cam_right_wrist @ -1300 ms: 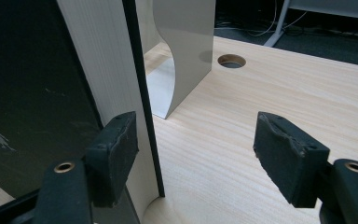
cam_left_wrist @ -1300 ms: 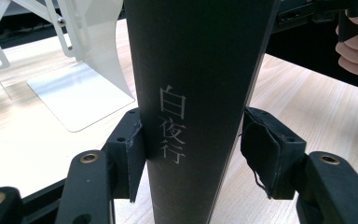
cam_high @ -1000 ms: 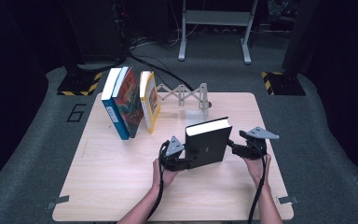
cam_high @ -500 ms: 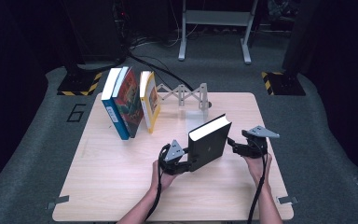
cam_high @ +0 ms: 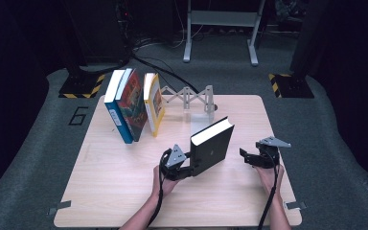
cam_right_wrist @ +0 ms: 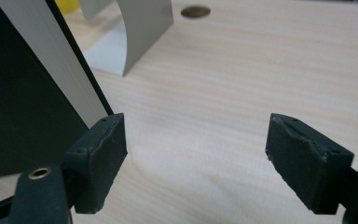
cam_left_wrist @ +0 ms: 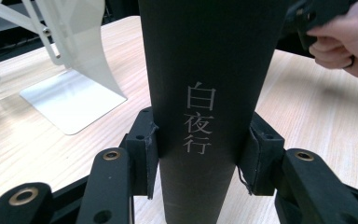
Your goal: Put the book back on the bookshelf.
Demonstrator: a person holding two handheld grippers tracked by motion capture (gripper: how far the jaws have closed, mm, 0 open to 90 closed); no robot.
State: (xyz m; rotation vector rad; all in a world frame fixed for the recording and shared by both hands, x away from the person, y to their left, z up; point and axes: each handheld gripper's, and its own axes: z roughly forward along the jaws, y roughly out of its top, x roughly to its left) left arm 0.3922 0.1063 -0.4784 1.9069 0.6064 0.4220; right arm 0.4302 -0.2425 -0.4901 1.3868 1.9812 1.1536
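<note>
The black book (cam_high: 212,149) stands tilted on the table (cam_high: 124,187), a little right of its middle, page edges up and leaning to the right. Going left to right: three books (cam_high: 133,106) lean together at the far left of the table, with a white folding bookend (cam_high: 191,98) just beside them. Nearer me, my left gripper (cam_high: 190,165) clamps the black book's spine low down; in the left gripper view both pads (cam_left_wrist: 145,154) press the spine's sides, just beside the printed white characters. Right of the book, my right gripper (cam_high: 243,157) sits near the cover but apart from it. Its jaws have just been opening and stand wide with only bare table between them; in the right gripper view the book's corner lies just beside the left pad (cam_right_wrist: 100,161).
</note>
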